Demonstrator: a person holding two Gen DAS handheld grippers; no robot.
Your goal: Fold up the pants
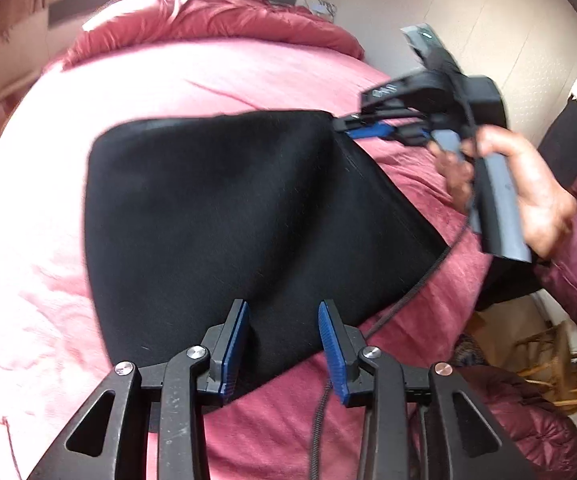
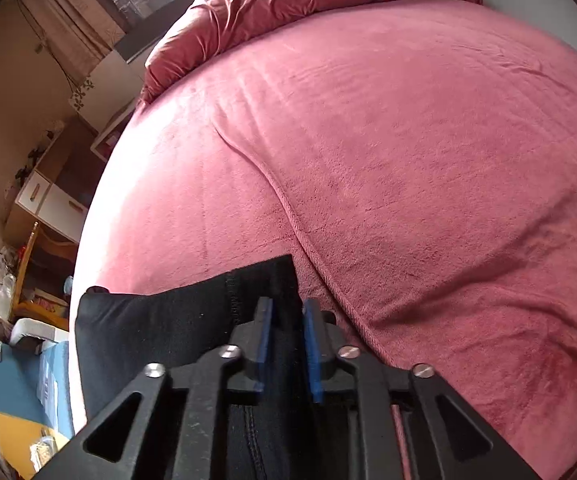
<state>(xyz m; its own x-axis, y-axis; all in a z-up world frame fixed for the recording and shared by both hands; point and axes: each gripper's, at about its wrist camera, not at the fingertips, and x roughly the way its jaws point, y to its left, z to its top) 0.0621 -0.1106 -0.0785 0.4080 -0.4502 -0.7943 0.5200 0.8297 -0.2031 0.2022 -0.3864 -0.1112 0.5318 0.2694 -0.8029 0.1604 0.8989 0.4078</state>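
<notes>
A: Where are the pants (image 1: 224, 216) sitting right now?

B: They are lying on the bed (image 1: 48, 240), on its pink blanket, as one broad black panel. It looks like they are already doubled over at least once, though I am judging that only from the compact shape.

A: What are the grippers doing?

B: The right gripper (image 1: 350, 124) is pinching the far corner of the pants and lifting that edge off the blanket; its own view shows fabric clamped between the blue pads (image 2: 312, 344). The left gripper (image 1: 284, 344) is hovering over the near edge with its fingers apart, gripping nothing.

A: So how much is remaining?

B: I am guessing a fold is under way. The raised corner is not yet laid down, and the panel probably needs another fold plus smoothing.
</notes>
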